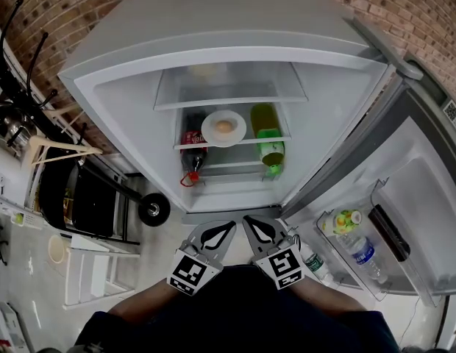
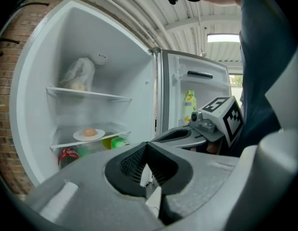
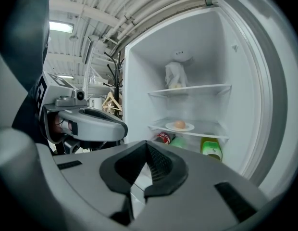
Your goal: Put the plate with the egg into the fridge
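A white plate carrying a brown egg rests on the middle shelf of the open fridge. In the left gripper view the plate sits far ahead, and likewise in the right gripper view. Both grippers are drawn back close to the person's body, well short of the fridge. My left gripper is shut with nothing between its pads. My right gripper is shut and empty too, its tip side by side with the left one.
A red cola bottle and a green bottle lie under the plate's shelf. A white bag sits on the upper shelf. The open door at right holds bottles. A rack with hangers stands left.
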Demonstrator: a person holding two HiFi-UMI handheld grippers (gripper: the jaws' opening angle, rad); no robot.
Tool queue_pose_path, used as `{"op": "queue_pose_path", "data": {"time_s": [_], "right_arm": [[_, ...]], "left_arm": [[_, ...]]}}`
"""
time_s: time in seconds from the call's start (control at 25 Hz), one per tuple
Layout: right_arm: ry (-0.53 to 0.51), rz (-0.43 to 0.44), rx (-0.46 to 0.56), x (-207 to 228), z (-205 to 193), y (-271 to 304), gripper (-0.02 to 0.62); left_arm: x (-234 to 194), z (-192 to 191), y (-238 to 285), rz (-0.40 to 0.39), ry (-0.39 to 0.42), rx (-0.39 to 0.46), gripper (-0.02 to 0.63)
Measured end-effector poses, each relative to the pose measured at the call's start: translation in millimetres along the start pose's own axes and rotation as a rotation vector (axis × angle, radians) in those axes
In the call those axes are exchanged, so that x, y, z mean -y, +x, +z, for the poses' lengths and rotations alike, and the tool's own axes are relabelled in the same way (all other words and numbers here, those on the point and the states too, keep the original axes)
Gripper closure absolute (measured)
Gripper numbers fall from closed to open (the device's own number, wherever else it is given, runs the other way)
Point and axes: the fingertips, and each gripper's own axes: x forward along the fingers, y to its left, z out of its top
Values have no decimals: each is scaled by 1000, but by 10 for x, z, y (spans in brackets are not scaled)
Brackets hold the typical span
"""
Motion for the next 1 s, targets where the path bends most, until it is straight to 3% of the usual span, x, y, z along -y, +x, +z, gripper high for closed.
{"op": "queue_pose_path", "data": {"time_s": [1.0], "right_arm": [[-2, 2, 8, -34, 24, 0, 586]], "left_arm": [[13, -14, -28, -12, 10, -6, 601]]}}
